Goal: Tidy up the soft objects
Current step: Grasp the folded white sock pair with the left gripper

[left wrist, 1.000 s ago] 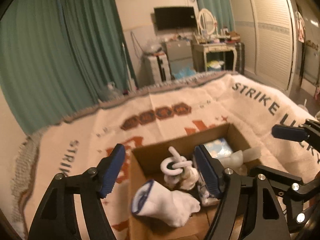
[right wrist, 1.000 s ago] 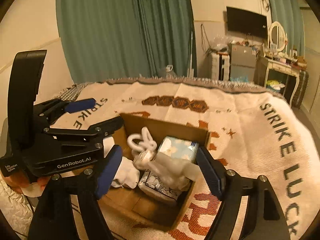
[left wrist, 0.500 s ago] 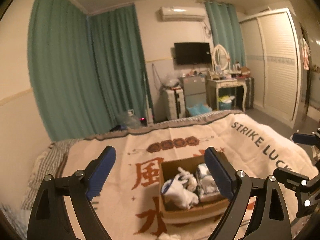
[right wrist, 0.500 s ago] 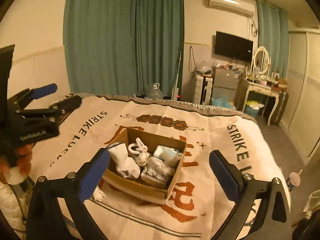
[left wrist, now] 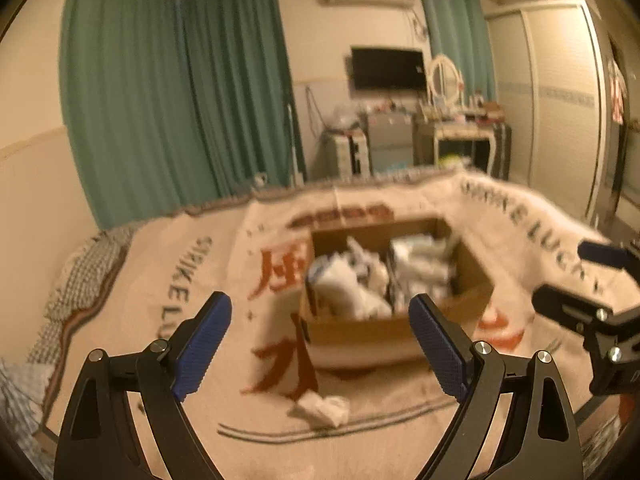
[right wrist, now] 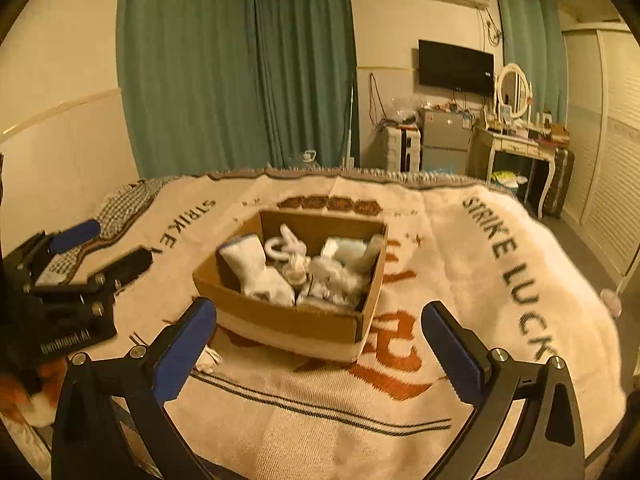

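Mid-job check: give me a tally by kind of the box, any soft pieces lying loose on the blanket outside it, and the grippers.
cardboard box: 1
loose white soft piece on the blanket, in front of the box: 1
grippers: 2, left gripper and right gripper; jaws have just been opening, nothing between them
Total: 4

My left gripper (left wrist: 320, 332) has just been opening and its jaws stand wide, with nothing between them. My right gripper (right wrist: 318, 336) is the same, wide and empty.
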Demonstrator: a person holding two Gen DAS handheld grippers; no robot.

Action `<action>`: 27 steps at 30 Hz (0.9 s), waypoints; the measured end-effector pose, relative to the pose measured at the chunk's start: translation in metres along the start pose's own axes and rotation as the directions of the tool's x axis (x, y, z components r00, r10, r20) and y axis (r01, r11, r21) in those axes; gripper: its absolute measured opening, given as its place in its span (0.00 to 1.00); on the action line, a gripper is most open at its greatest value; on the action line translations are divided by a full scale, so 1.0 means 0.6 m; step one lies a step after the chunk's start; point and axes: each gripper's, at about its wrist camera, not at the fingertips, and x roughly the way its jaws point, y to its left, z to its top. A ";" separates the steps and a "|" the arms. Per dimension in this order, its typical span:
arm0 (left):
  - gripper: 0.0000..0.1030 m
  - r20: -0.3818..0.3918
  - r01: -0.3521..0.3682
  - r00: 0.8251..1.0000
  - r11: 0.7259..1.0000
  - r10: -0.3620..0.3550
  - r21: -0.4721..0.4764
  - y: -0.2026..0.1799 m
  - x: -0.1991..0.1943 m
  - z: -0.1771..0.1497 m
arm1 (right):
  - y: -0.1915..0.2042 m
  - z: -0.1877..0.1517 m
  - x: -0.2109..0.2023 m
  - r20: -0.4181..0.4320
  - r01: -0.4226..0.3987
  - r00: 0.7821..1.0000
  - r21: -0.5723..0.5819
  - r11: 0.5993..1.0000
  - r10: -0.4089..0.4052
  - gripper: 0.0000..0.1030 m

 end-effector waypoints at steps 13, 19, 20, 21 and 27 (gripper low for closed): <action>0.89 -0.261 -0.019 0.965 0.996 -0.005 -0.091 0.008 0.154 -0.124 | -0.011 -0.089 0.160 -0.171 -0.011 0.985 0.026 1.000 0.015 1.00; 0.86 -0.336 -0.042 0.942 0.996 0.015 -0.073 0.004 0.197 -0.174 | -0.022 -0.125 0.206 -0.254 -0.025 0.966 0.072 0.997 0.042 1.00; 0.77 -0.348 -0.040 0.938 0.996 0.010 -0.078 0.004 0.202 -0.180 | -0.024 -0.127 0.208 -0.258 -0.026 0.965 0.077 0.997 0.045 1.00; 0.66 -0.358 -0.030 0.934 0.996 -0.002 -0.085 0.004 0.206 -0.184 | -0.025 -0.130 0.210 -0.262 -0.026 0.964 0.082 0.996 0.047 1.00; 0.51 -0.378 0.021 0.924 0.996 -0.054 -0.090 -0.009 0.201 -0.184 | -0.032 -0.137 0.210 -0.270 -0.019 0.962 0.098 0.995 0.045 1.00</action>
